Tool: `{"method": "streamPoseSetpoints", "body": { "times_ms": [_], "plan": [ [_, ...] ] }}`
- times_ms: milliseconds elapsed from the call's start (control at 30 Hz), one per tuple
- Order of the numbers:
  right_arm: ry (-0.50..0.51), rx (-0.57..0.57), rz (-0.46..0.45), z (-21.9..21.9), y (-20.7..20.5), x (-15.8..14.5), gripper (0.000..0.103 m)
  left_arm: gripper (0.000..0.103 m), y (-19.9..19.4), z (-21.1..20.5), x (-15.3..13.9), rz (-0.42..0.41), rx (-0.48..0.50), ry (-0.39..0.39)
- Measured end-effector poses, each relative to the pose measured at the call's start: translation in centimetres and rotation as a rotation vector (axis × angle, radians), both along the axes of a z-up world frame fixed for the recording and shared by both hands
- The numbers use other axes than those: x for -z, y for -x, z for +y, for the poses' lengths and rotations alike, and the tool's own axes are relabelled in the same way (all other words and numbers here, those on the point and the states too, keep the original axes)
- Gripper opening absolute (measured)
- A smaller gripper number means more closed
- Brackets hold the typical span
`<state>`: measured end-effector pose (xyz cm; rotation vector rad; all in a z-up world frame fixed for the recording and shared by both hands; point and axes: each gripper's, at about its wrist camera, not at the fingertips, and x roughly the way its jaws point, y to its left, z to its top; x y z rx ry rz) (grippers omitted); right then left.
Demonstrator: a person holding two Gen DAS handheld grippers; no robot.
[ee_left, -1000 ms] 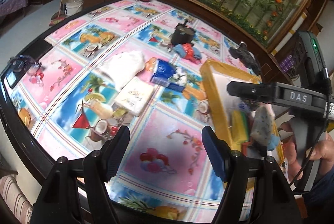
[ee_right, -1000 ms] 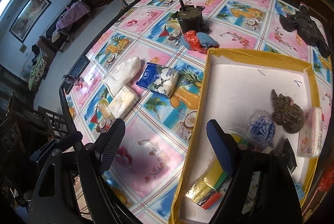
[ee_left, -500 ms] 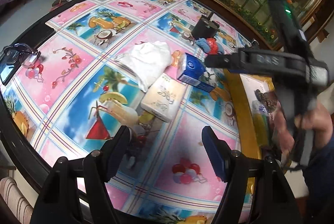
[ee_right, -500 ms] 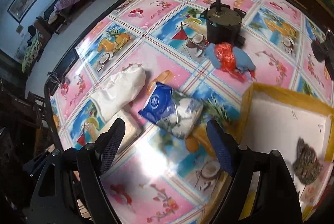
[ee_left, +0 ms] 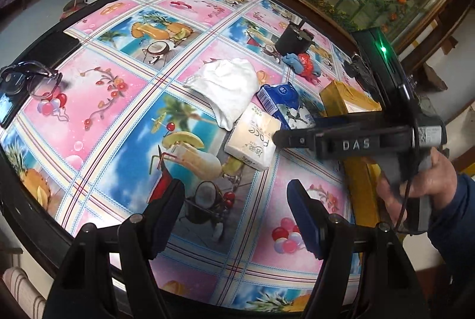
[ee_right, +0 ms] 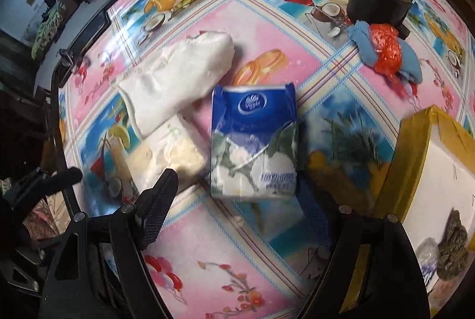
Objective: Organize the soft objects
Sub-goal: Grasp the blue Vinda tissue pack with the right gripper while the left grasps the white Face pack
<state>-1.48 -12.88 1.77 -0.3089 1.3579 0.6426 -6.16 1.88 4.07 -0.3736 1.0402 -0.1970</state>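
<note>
Both the left gripper and right gripper gape empty, the right above the blue-and-white plastic tissue pack.

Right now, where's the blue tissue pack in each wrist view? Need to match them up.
Left wrist: blue tissue pack sits right of centre, between the white cloth and the yellow-edged tray, partly behind the right claw's body.
Right wrist: blue tissue pack is dead centre, just ahead of the open right claw.
Shared landmark: the cream tissue pack, lying against the cloth.
</note>
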Motion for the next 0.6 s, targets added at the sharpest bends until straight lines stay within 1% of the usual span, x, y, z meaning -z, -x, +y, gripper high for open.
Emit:
{"method": "streamPoseSetpoints", "body": {
  "times_ms": [67, 233, 333, 433, 467, 500, 533, 567, 600],
  "plan": [
    [0.017, 0.017, -0.035, -0.2, 0.2, -0.1, 0.081, 0.072, -0.5, -0.2, 0.2, 0.001, 0.017, 0.001],
    [0.007, 0.090, -0.060, -0.4, -1.8, -0.5, 0.081, 0.072, -1.8, -1.1, 0.2, -0.005, 0.050, -0.008],
    [0.003, 0.100, -0.045, 0.3, -2.8, 0.0, 0.081, 0.072, -2.6, -1.9, 0.4, -0.003, 0.078, -0.031],
    [0.021, 0.081, -0.073, 1.1, -2.8, 0.1, 0.081, 0.072, -3.4, -2.5, 0.7, 0.008, 0.101, -0.047],
    [0.028, 0.093, -0.072, 1.0, -2.7, 0.0, 0.078, 0.072, -3.7, -2.7, 0.7, 0.012, 0.108, -0.051],
    [0.020, 0.098, -0.062, 0.7, -2.7, 0.0, 0.069, 0.072, -3.9, -2.9, 0.8, 0.012, 0.114, -0.053],
    [0.008, 0.098, -0.049, 0.4, -2.7, -0.1, 0.065, 0.072, -4.1, -3.0, 0.9, 0.014, 0.119, -0.055],
    [0.009, 0.105, -0.040, 0.0, -2.6, -0.3, 0.057, 0.072, -4.3, -3.1, 0.9, 0.018, 0.122, -0.059],
    [0.013, 0.113, -0.034, -0.5, -2.4, -0.4, 0.055, 0.072, -4.6, -3.2, 1.1, 0.023, 0.125, -0.062]
  ]
}}
